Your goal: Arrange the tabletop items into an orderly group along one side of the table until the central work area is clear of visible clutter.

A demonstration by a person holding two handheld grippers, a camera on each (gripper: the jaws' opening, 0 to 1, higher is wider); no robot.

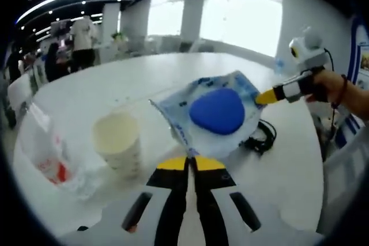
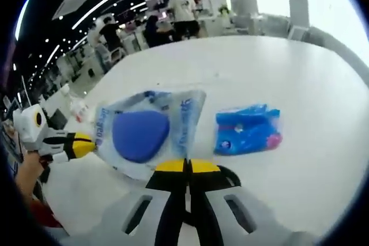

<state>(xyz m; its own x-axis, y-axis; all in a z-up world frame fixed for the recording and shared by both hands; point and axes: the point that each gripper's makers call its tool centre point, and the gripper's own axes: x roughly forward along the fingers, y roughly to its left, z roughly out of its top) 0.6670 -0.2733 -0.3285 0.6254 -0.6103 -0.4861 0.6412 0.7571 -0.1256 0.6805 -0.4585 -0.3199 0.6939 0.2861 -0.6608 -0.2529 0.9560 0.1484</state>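
Spreading wide behind everything is the white bench, round-edged and pale, with people standing far off beyond its far rim in both views.

Next in size is the clear packet with the blue oval pad, held up off the bench between the two grippers. In the left gripper view the left gripper has its fingers drawn together on the packet's near edge, so the packet rises directly ahead of the fingertips and leans away to the right. The right gripper comes in from the right, held by a hand, and its yellow tip meets the packet's far right edge. In the right gripper view the same packet lies just ahead and left of the right gripper, whose fingers are closed tight on its lower edge; the left gripper touches the packet's left side.

A crumpled clear plastic bag with red print lies well left of the left fingers. A pale paper cup stands upright on the bench, ahead and left of them. A small blue packet rests flat on the bench, ahead and right of the right fingers, just beside the held packet. A black cable coils on the bench beneath the packet's right side.
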